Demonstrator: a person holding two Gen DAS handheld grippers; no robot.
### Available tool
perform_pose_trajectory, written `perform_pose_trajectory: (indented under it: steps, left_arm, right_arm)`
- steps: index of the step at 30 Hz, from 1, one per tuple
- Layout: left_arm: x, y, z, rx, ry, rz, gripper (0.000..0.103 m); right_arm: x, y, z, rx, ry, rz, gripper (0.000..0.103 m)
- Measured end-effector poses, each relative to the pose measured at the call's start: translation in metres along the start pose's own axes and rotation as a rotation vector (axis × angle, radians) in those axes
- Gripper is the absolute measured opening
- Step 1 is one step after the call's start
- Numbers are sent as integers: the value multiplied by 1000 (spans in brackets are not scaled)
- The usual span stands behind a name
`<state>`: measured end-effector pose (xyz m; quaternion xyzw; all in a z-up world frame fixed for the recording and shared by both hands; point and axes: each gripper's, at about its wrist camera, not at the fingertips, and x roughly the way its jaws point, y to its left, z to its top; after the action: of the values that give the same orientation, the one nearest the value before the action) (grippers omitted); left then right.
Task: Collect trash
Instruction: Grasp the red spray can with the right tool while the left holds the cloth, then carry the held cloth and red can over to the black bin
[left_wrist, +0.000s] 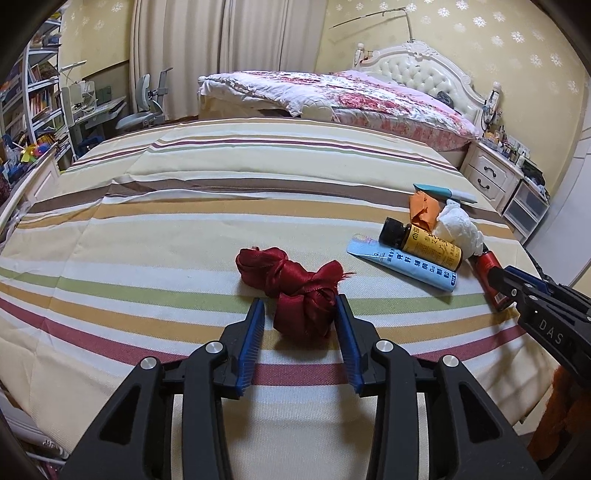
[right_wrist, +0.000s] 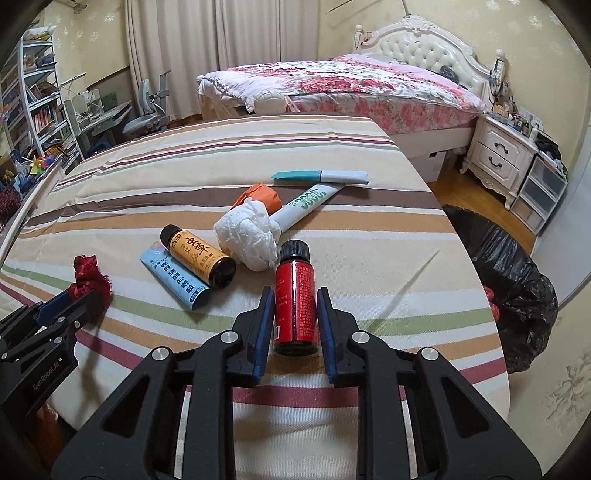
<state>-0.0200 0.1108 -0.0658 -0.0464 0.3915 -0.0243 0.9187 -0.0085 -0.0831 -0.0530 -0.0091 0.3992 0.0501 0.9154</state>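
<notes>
Left gripper (left_wrist: 300, 317) open, straddling red ribbon wad (left_wrist: 295, 286): soft, light, compressible; pinch mid-bulk. Right gripper (right_wrist: 295, 314) flanking red bottle (right_wrist: 295, 295), contact unclear: rigid, slippery; clamp mid-body.

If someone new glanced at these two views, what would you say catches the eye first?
Probably the knotted red ribbon on the striped bedsheet, sitting between the open fingers of the left gripper. Next, the red bottle with a black cap, lying between the right gripper fingers, which bracket its sides. Beyond the bed's right edge gapes a black trash bag.
</notes>
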Motion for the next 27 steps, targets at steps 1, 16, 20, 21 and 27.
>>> perform_pose_trajectory:
  steps: [1, 16, 20, 21, 27]
  left_arm:
    - [0, 0, -1, 4, -3, -3, 30]
    - [-5, -7, -1, 20, -13, -13, 26]
    - [-14, -15, 2, 29, -31, -33, 26]
    - [-16, -17, 3, 34, -37, -39, 26]
    - [-25, -44, 12, 77, -70, -92, 26]
  right_arm:
    - [0, 0, 0, 0, 0, 0, 23]
    - [-9, -7, -4, 17, -7, 16, 23]
    - [-13, -15, -1, 31, -19, 15, 23]
    - [-15, -16, 0, 37, -24, 13, 23]
    - [-29, -37, 6, 70, -62, -18, 23]
